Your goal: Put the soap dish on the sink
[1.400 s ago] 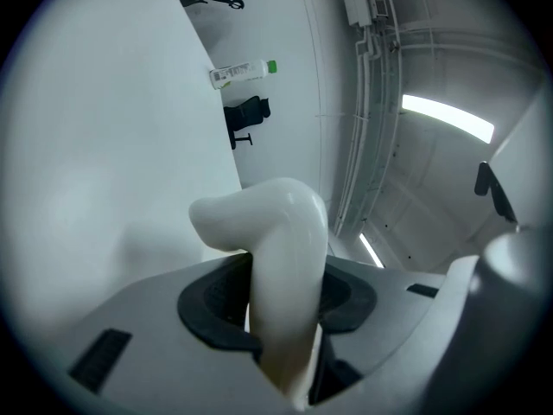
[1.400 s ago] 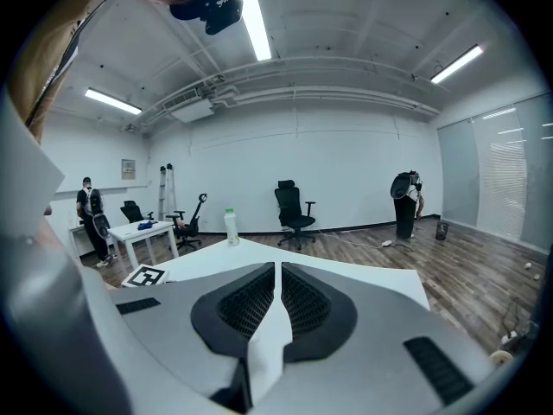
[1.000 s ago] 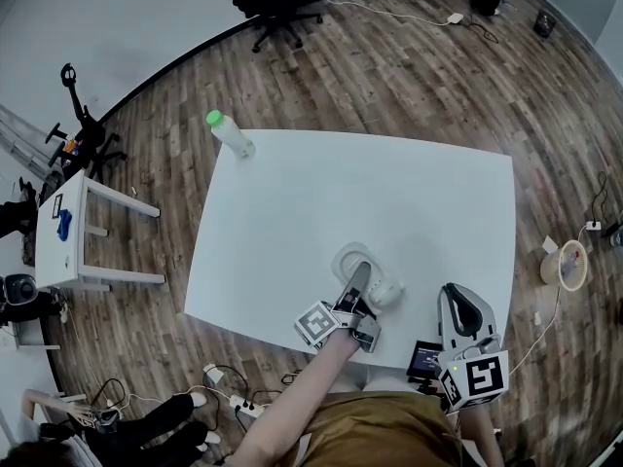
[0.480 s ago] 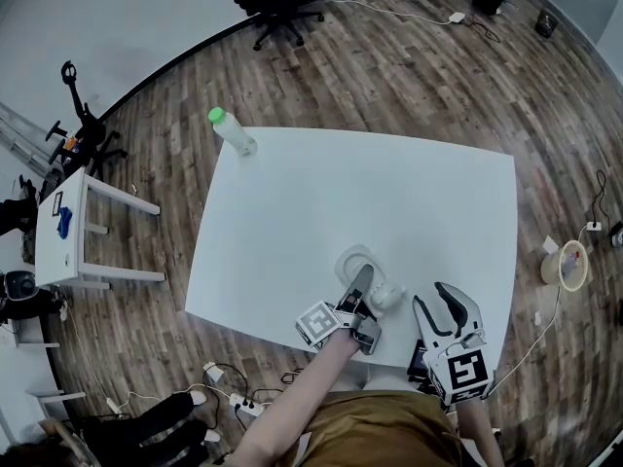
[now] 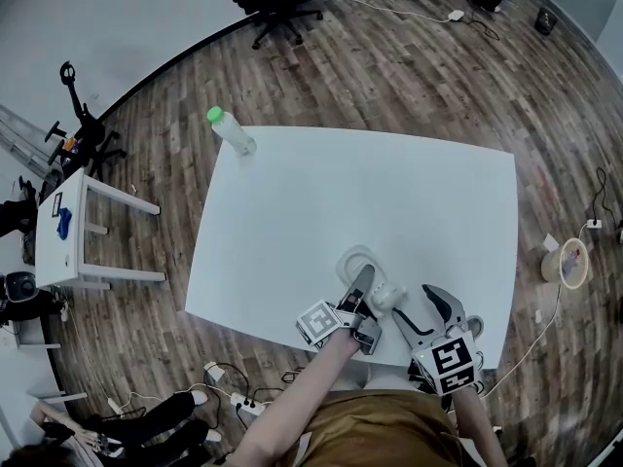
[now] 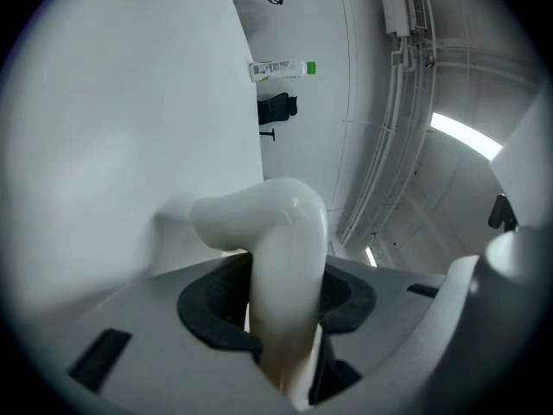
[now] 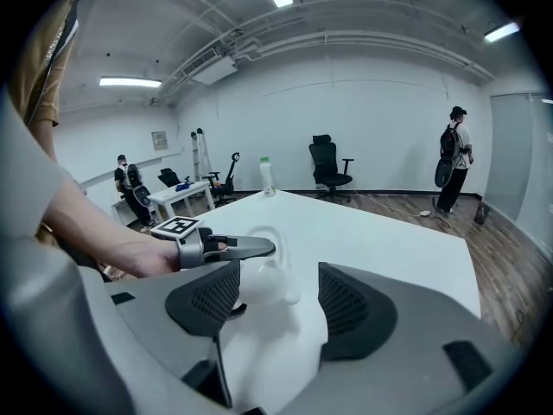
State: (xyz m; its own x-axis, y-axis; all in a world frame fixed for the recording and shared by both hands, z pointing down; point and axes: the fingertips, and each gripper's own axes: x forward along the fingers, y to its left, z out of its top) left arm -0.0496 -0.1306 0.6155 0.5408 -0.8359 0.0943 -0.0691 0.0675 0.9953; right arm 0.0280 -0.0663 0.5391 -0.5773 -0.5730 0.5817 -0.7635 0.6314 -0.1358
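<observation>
Only the left gripper view shows the grip; the left gripper (image 5: pixel 362 278) is clamped on the white soap dish (image 5: pixel 343 257). The oval is seen from the head view near the front edge of the table (image 5: pixel 389 193), long side pointing away from the person. The right gripper (image 5: pixel 417 305) has just been opening its jaws; nothing is held beside a white lump (image 5: pixel 387 296).

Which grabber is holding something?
The left gripper: its jaws are clamped on a curved white piece. The right gripper has jaws that have just been opening, and they grip nothing.
</observation>
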